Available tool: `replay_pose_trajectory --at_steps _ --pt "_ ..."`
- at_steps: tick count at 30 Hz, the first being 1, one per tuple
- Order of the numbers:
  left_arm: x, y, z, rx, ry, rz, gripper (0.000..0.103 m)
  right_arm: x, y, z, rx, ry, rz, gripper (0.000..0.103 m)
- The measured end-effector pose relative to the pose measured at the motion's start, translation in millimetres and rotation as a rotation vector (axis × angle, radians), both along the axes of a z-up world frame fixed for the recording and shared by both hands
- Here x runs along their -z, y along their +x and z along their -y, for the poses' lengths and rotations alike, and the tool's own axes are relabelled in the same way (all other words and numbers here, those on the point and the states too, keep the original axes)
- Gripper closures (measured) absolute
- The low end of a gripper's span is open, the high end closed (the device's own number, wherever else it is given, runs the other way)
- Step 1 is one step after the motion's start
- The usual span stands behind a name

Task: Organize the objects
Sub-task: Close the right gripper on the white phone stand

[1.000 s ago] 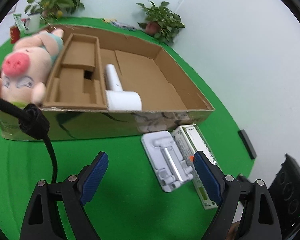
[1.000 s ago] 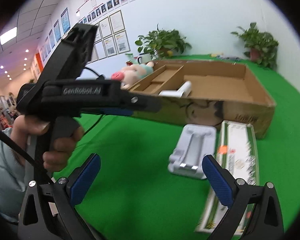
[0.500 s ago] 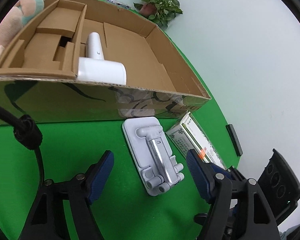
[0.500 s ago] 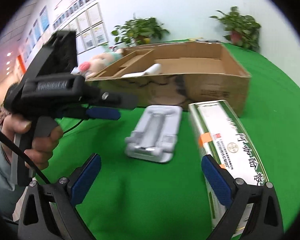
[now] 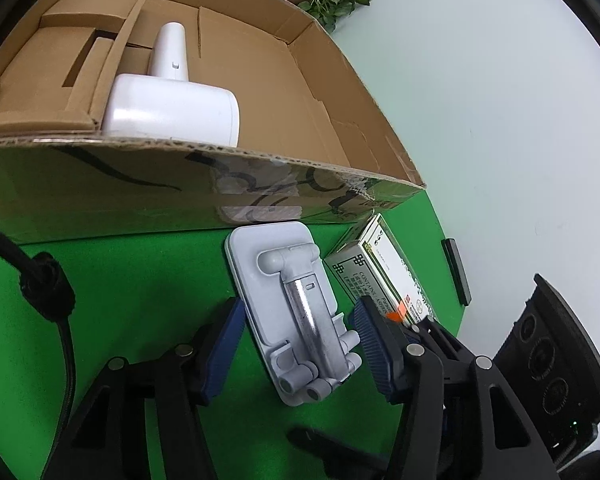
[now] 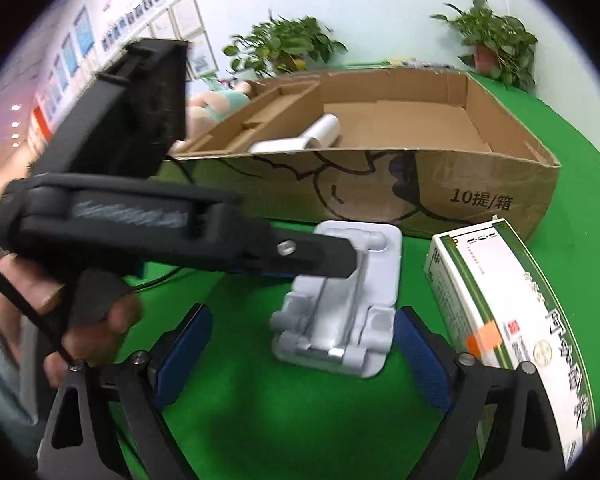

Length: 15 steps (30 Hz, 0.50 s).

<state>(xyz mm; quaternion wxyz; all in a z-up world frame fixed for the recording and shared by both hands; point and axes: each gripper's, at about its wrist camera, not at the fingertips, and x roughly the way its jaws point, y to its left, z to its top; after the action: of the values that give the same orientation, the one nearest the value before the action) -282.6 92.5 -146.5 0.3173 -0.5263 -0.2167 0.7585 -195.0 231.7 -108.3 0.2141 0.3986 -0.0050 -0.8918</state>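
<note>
A folded white phone stand [image 5: 296, 312] lies flat on the green cloth in front of a cardboard box [image 5: 100, 188]. My left gripper [image 5: 298, 334] straddles the stand's near half, blue pads close to both long sides, jaws narrowed but a small gap shows. My right gripper [image 6: 302, 344] is open just behind the same stand [image 6: 340, 320], which lies between its fingers. A green and white carton [image 5: 384, 276] lies right of the stand, also in the right wrist view [image 6: 508, 312]. A white hair dryer [image 5: 168, 100] lies in the box.
A pink plush pig [image 6: 216, 102] leans at the box's [image 6: 420, 196] far left. Potted plants [image 6: 284, 46] stand behind it by the white wall. A small black bar [image 5: 456, 272] lies at the cloth's right edge. The left gripper's body [image 6: 140, 208] crosses the right wrist view.
My left gripper has moved forward and down over the phone stand and its jaws have narrowed around it. My right gripper has moved closer to the stand and the carton.
</note>
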Motion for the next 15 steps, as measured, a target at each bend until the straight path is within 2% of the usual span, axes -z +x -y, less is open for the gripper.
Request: replay_pose_trajectory --at_steps 6,11,15 --pt "2.6 1.8 2.9 -0.007 0.02 0.013 0.055 4.2 -10.4 3.2 0.051 0.09 0.019 0.03" --pt "3.9 7.7 -0.1 0.005 0.018 0.014 0.055 8.0 -7.7 7.5 0.064 0.144 0.019 0.03" --pt "4.3 4.2 1.2 0.0 0.018 0.032 0.06 10.7 -8.8 10.5 0.065 0.172 0.01 0.028"
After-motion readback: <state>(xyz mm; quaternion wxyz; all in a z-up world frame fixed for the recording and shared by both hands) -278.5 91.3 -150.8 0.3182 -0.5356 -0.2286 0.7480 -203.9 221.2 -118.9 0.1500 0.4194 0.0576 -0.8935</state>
